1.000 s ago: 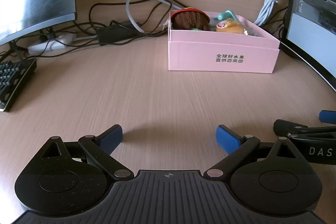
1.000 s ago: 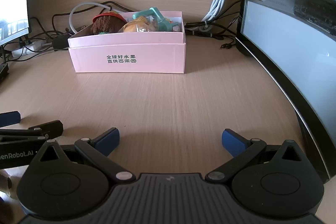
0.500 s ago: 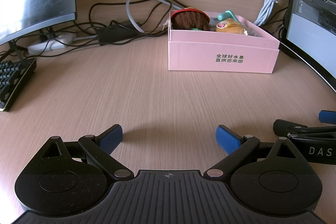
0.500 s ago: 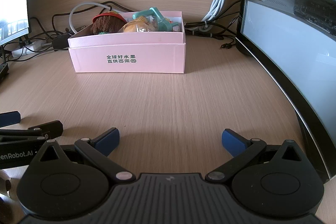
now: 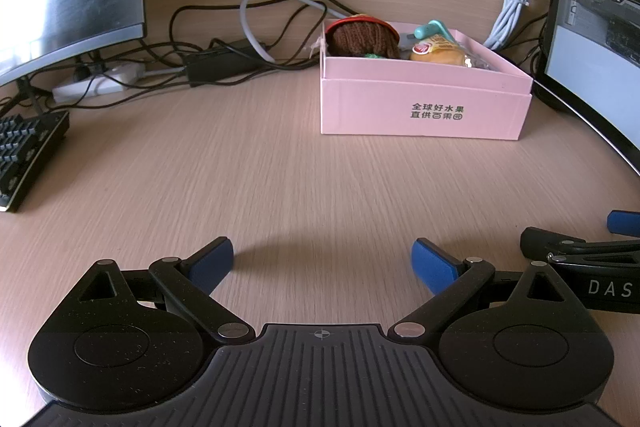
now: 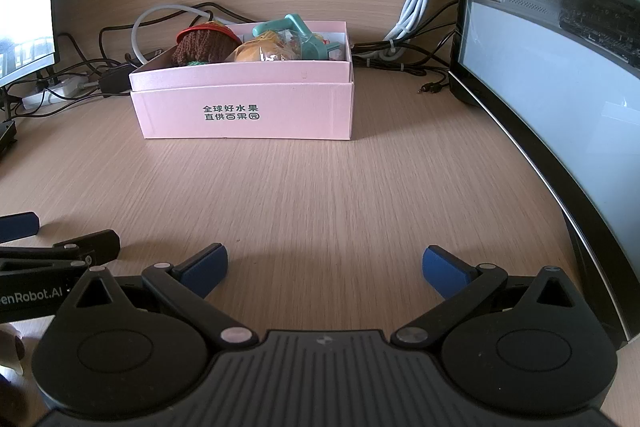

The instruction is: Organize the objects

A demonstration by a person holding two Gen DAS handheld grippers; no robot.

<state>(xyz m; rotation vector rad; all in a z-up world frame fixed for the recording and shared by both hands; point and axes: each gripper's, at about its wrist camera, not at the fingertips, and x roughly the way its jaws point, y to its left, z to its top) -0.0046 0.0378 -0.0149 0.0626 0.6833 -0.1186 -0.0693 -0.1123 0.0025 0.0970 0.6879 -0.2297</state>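
Showing keyboard (image 5: 28,151) only in L view; both hand-held grippers (image 5: 322,261) (image 6: 325,267) spread wide, empty.

Matt pink cardboard box (image 6: 244,115) on pale, fine-grained wood-look desk (image 6: 320,195). Brown knitted wool toy (image 6: 204,45) inside, beside glossy plastic-wrapped bun (image 6: 260,51).

The front wall of the pink cardboard box (image 5: 424,111), upper right of centre in the left wrist view, carries two lines of dark print: 全球好水果 over 直供百果园. The black gripper body (image 5: 608,287) at the right edge reads "DAS"; the black gripper body (image 6: 32,295) at the lower left of the right wrist view reads "enRobot.AI"
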